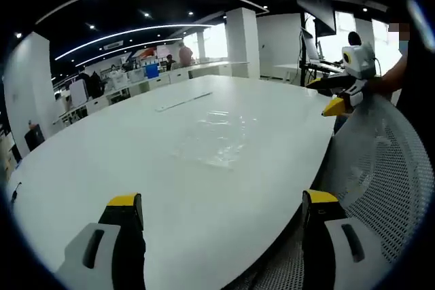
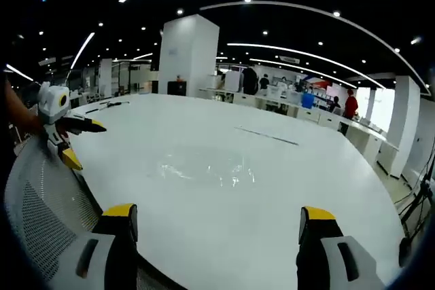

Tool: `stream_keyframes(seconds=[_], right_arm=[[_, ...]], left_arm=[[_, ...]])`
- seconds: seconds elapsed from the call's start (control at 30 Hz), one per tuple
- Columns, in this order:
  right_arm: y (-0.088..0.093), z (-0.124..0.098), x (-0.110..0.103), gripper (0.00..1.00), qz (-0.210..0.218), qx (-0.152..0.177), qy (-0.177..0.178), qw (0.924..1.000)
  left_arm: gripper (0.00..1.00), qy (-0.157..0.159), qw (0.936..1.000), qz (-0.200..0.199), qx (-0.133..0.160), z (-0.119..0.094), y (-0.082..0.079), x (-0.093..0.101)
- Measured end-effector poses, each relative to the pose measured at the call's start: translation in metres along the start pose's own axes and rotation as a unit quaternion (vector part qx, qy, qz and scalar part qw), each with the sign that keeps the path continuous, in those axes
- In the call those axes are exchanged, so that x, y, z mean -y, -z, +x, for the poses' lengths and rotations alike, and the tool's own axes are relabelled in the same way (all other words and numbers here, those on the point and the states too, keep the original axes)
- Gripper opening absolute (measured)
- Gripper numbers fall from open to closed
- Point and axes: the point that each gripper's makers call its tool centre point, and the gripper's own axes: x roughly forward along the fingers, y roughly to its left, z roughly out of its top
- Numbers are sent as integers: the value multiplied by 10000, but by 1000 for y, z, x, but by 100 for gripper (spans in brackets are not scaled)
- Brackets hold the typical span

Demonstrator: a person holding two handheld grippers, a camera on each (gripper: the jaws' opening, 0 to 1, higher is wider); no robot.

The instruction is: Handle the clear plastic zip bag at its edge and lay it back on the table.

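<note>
A broad white oval tabletop (image 1: 170, 161) fills an open-plan office; a square white pillar (image 2: 188, 56) rises behind, curved ceiling light strips (image 2: 306, 49) overhead, bright windows (image 1: 350, 28) beyond

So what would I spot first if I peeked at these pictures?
Probably the huge white table, with the crinkly clear plastic zip bag lying flat near its middle. Then the yellow-tipped fingers of the left gripper and right gripper, spread wide open, holding nothing.

Large white surface (image 1: 136, 161); clear zip bag (image 1: 219, 135) flat near middle; thin strip (image 1: 183, 102) lying beyond, well apart.
</note>
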Motion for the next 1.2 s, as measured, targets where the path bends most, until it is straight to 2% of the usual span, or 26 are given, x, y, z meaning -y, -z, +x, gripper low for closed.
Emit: stream_keyframes(seconds=[0.73, 1.2], right_arm=[[2, 1, 1, 100, 2, -33, -21, 10000], [1, 0, -1, 100, 19, -34, -18, 10000]], left_arm=[[99, 48, 10000, 13, -79, 1, 3, 2], [99, 79, 10000, -24, -33, 1, 2, 2]])
